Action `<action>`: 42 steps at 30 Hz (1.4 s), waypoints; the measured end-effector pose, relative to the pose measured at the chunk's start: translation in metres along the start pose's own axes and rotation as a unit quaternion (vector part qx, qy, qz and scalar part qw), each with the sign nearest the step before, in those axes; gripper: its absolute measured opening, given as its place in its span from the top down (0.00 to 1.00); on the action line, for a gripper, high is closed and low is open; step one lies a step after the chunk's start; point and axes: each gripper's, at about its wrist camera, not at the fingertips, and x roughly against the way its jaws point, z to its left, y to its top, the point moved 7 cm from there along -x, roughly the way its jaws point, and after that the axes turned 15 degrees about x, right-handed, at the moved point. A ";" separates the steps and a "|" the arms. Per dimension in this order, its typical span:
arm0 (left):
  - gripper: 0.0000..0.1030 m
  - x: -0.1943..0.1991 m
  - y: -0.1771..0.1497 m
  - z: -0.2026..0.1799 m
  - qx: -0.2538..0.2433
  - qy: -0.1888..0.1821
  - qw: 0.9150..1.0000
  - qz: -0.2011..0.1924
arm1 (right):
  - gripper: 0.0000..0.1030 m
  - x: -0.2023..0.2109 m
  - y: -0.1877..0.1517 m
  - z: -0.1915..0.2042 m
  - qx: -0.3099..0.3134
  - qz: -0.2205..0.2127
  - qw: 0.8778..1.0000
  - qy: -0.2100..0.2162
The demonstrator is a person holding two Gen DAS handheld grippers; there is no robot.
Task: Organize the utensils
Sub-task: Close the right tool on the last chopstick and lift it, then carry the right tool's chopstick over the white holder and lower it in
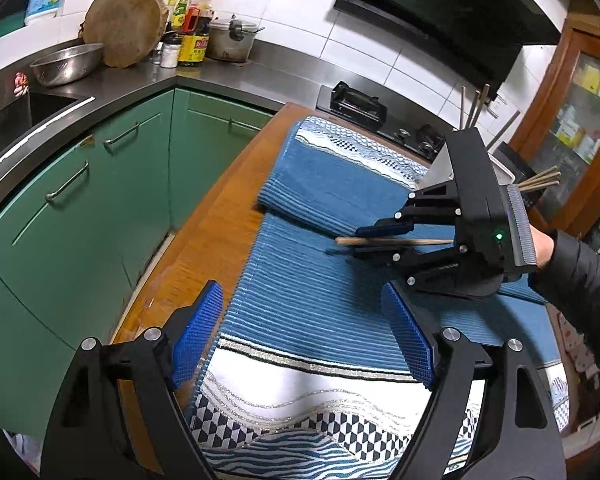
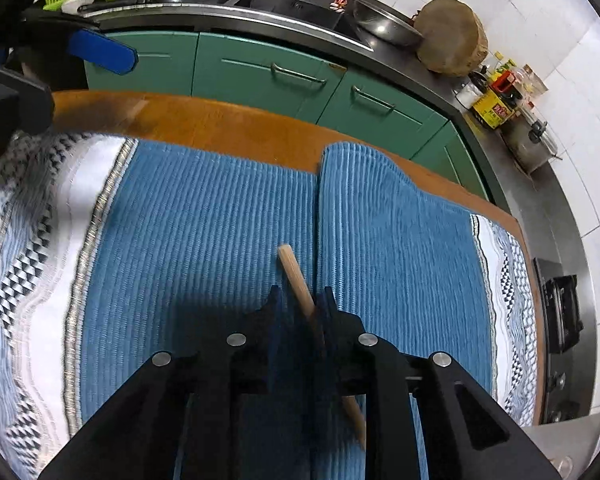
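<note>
Right gripper [image 1: 370,242] fingers clamped on chopstick [image 1: 392,241], held above blue mat [image 1: 300,288] on table [image 1: 204,240] — carry step in hand. Left gripper [image 1: 304,332] fingers apart, empty. Next, likely: transfer to holder [image 1: 508,168] with other chopsticks.

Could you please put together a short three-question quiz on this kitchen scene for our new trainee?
1. True or false: the left gripper is open and holds nothing.
2. What does the right gripper hold? A) spoon B) wooden chopstick C) knife
3. Fill in: the blue mat lies on an orange-brown wooden ____.

Key: 1 true; 2 B; 3 table.
</note>
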 end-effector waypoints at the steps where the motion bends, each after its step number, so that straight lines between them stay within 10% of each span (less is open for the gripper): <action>1: 0.22 -0.001 0.000 0.000 0.001 0.001 1.000 0.001 | 0.82 -0.002 0.000 0.000 0.011 0.003 1.000 -0.002; 9: 0.22 -0.009 -0.007 -0.007 -0.003 -0.008 1.000 0.014 | 0.89 0.018 -0.001 -0.006 0.008 -0.012 0.999 -0.039; 18: 0.22 -0.017 -0.010 -0.040 -0.030 -0.044 0.998 0.024 | 0.92 0.126 -0.021 -0.070 -0.154 -0.077 0.977 -0.123; 30: 0.22 -0.029 -0.021 -0.103 -0.077 -0.093 0.992 0.045 | 0.94 0.280 -0.095 -0.120 -0.313 -0.134 0.908 -0.246; 42: 0.21 -0.035 -0.025 -0.128 -0.091 -0.110 0.988 0.051 | 0.94 0.388 -0.180 -0.179 -0.423 -0.168 0.802 -0.388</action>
